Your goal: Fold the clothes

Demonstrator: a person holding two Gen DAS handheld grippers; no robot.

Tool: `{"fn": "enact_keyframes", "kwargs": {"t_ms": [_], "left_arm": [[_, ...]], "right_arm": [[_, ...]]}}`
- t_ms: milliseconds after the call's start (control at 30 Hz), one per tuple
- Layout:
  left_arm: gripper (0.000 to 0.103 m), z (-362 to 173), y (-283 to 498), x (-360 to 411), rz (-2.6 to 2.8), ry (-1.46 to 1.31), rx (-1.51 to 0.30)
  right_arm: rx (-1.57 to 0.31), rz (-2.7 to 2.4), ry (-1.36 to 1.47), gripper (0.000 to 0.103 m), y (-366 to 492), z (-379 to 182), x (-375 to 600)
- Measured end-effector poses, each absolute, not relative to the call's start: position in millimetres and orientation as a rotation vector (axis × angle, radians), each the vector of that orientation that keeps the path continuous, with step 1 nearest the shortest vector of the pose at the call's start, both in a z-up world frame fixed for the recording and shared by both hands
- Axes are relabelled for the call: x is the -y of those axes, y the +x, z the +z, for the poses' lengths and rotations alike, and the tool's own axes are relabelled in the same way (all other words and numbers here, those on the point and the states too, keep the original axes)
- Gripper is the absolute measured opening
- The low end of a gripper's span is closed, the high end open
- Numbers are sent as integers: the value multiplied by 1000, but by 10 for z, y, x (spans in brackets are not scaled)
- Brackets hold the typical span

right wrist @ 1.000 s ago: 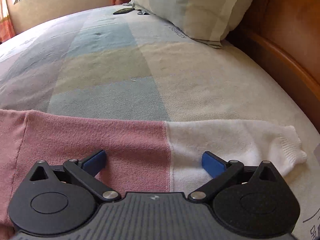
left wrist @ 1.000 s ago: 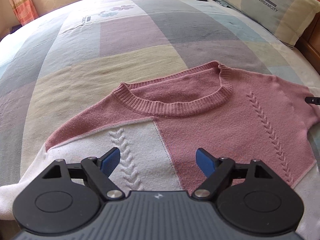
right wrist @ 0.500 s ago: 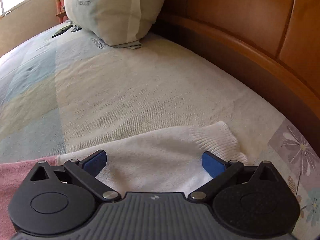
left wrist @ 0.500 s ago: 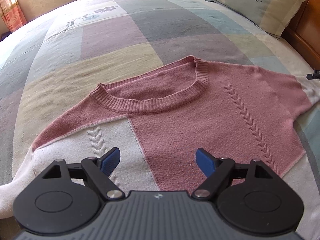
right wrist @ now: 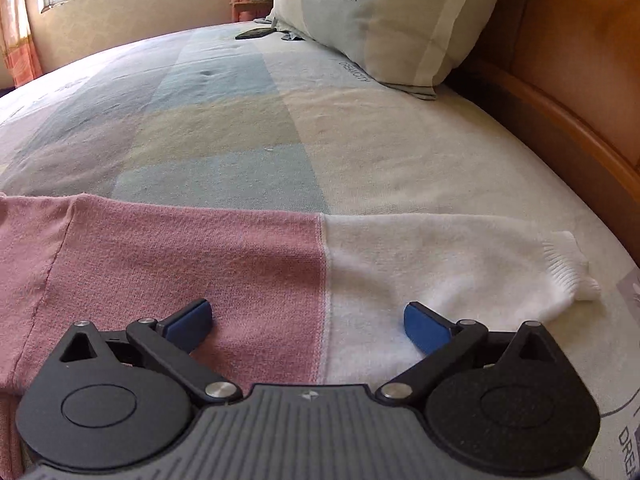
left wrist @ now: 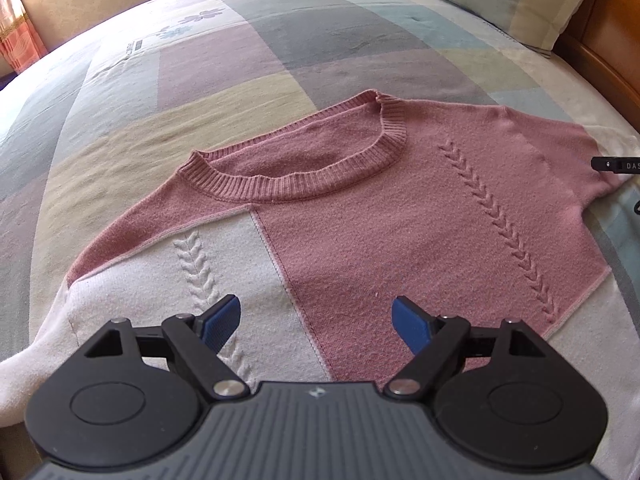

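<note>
My left gripper [left wrist: 316, 322] hangs with jaws wide over the sweater [left wrist: 400, 216], which lies flat on the bed [left wrist: 248, 60]. My right gripper [right wrist: 308, 322], jaws also wide and empty, sits above the sweater's sleeve [right wrist: 420, 264]. Farther off, a pillow [right wrist: 380, 12] rests against the headboard [right wrist: 580, 60].

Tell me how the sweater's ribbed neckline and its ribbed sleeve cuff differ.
The ribbed pink knitted neckline is pink; the ribbed white sleeve cuff is white. The neckline lies as a wide open oval in the middle of the sweater's body; the cuff is a short flattened band at the sleeve's far end, near the wooden bed frame. Both are ribbed knit and lie flat on the bedspread.
</note>
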State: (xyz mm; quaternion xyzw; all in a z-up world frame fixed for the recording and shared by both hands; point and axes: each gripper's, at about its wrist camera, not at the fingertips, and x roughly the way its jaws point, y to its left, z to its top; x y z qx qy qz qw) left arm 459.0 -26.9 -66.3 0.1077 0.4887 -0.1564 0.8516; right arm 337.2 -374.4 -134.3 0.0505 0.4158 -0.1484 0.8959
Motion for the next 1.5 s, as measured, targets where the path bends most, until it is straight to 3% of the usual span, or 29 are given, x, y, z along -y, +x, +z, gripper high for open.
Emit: {"fn": "enact_keyframes", "kwargs": {"t_ms": [267,433,767,933,1067,1333,1500], "left_arm": [[84,-900,4561,309,-331,229,-1106],[86,-987,4535,233,-319,186,-1129],[86,-853,4255,45,-399,200,-1107],[87,-966,3906,-366,-438,163,-1195],[89,-893,3704,-580,-477,104,-1197],[89,-934,4023,-591,-526,147,-1123],[95,-969,3925,-655,-548,114,-1113]], "right_arm": [[-852,-282,85,103,3388,-1435,3626],[-898,-280,140,103,3456,-1217,3475],[-858,128,-21,103,3283,-822,1836],[-937,196,-36,103,3100,-887,1260],[-1112,157,-41,103,2959,-1224,1085],[-1028,85,-45,103,2799,-1271,1020],[-1031,54,-31,103,2822,-1267,1001]]}}
